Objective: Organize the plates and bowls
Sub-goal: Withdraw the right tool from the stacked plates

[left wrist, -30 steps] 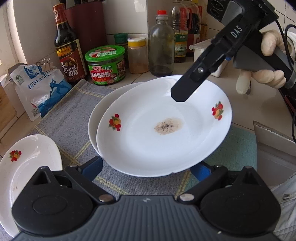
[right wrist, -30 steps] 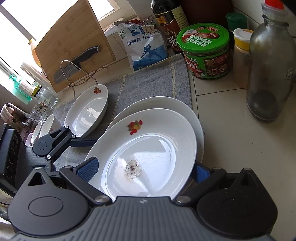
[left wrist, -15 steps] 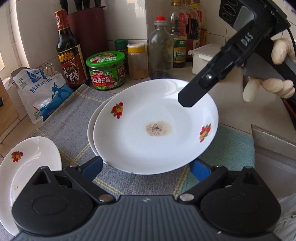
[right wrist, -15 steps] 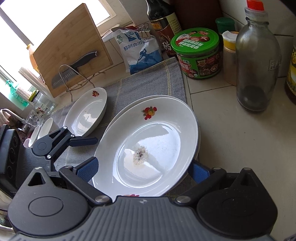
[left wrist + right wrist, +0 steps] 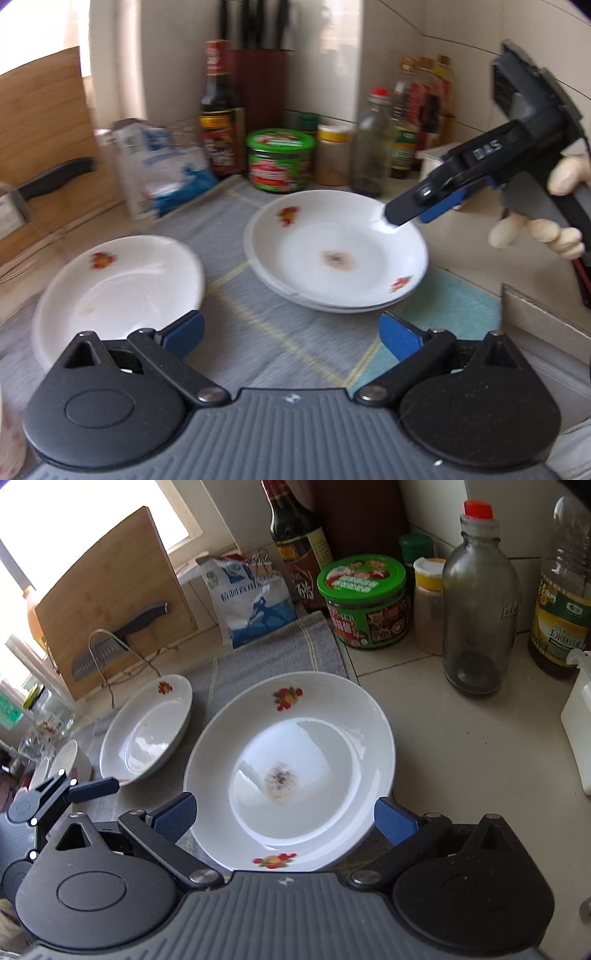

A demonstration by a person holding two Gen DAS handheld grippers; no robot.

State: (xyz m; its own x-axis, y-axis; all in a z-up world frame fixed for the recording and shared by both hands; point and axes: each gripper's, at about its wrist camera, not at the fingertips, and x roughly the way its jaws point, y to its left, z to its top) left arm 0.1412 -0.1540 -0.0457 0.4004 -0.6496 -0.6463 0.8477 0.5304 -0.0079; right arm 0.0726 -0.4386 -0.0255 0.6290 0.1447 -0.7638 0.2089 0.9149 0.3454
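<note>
A white flowered plate with a brown stain [image 5: 336,254] [image 5: 295,760] lies stacked on a second plate [image 5: 332,309] on the grey mat [image 5: 258,332]. A third flowered plate [image 5: 122,288] [image 5: 147,731] sits to its left. My left gripper [image 5: 291,334] is open and empty, back from the stack, with its left finger over the third plate's near rim. In the right wrist view the left gripper [image 5: 99,786] reaches that plate's edge. My right gripper [image 5: 286,818] is open, its fingers on either side of the stained plate's near rim. In the left wrist view the right gripper [image 5: 406,212] hovers at that plate's far right rim.
Behind the plates stand a green-lidded jar [image 5: 364,602], a soy bottle [image 5: 295,542], a glass bottle [image 5: 476,602], an oil bottle [image 5: 561,602] and a salt bag [image 5: 251,598]. A cutting board with a knife [image 5: 110,602] leans at left. Small white bowls [image 5: 70,760] sit far left.
The stained plate went from tilted and raised to lying flat on the lower plate. My left gripper drew back and swung left toward the third plate. The right gripper stayed by the stack.
</note>
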